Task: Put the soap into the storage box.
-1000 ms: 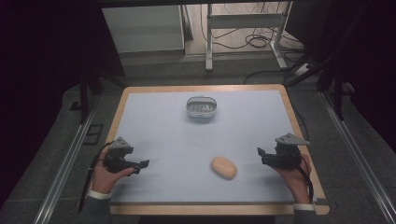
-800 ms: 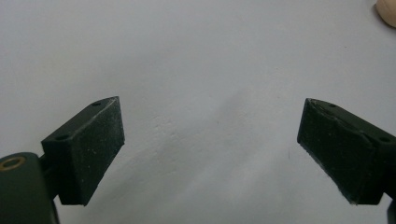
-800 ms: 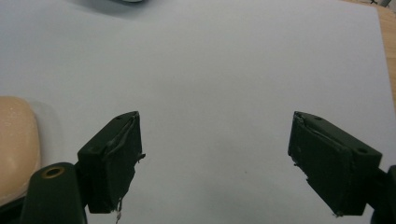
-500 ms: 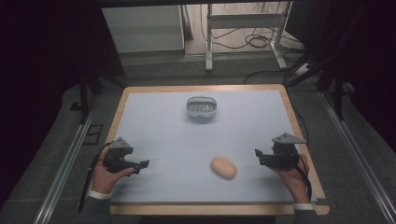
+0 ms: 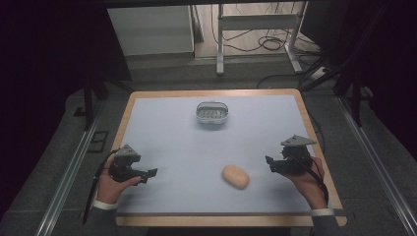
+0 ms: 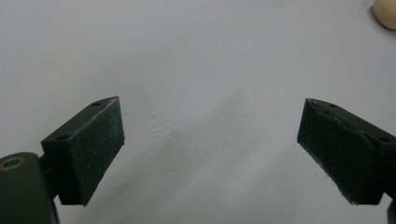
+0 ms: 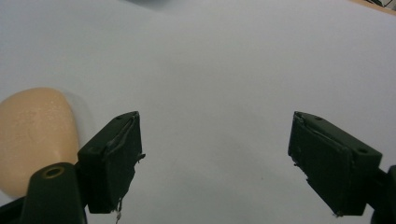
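A tan oval bread roll point(image 5: 235, 176) lies on the pale blue table top, toward the front and right of centre. Its edge shows at the top right corner of the left gripper view point(image 6: 385, 13) and at the left of the right gripper view point(image 7: 32, 135). My right gripper point(image 5: 269, 162) hovers just right of the roll, jaws pointing left, open with nothing between them point(image 7: 215, 163). My left gripper point(image 5: 150, 174) rests at the front left, jaws pointing right toward the roll, open and empty point(image 6: 210, 154). A small wire basket point(image 5: 212, 112) stands at the back centre.
The table point(image 5: 167, 128) has a wooden rim, and its blue surface is bare between the basket and the roll. Metal rails point(image 5: 69, 172) run along both sides of the table. A stand with cables point(image 5: 260, 39) is on the floor behind.
My right gripper has lifted a little and shifted slightly left toward the roll. The left gripper, the roll and the basket have stayed where they were.
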Demonstrator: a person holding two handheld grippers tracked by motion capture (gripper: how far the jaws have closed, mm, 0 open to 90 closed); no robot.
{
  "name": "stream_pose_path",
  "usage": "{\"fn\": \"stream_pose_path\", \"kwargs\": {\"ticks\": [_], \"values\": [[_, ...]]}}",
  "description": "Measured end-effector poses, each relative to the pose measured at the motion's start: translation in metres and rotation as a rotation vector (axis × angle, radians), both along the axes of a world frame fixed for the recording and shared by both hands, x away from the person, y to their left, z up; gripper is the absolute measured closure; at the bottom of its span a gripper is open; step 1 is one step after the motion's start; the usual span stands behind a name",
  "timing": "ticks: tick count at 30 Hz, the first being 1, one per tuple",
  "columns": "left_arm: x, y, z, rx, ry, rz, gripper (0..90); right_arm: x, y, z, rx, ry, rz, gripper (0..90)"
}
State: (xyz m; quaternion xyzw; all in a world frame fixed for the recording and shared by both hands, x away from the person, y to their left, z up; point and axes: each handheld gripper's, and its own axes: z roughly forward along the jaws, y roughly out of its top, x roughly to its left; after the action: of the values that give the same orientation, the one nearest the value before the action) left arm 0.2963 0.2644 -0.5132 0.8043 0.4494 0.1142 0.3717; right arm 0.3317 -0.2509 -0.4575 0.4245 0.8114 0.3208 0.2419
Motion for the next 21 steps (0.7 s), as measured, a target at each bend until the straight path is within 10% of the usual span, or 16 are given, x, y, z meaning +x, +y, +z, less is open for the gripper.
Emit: {"fn": "stream_pose_path", "kwargs": {"ticks": [21], "values": [[0.001, -0.002, -0.001, 0.009, 0.004, -0.008, 7.6, 0.005, 0.033, 0.011, -0.048, 0.042, 0.122, 17.6]]}}
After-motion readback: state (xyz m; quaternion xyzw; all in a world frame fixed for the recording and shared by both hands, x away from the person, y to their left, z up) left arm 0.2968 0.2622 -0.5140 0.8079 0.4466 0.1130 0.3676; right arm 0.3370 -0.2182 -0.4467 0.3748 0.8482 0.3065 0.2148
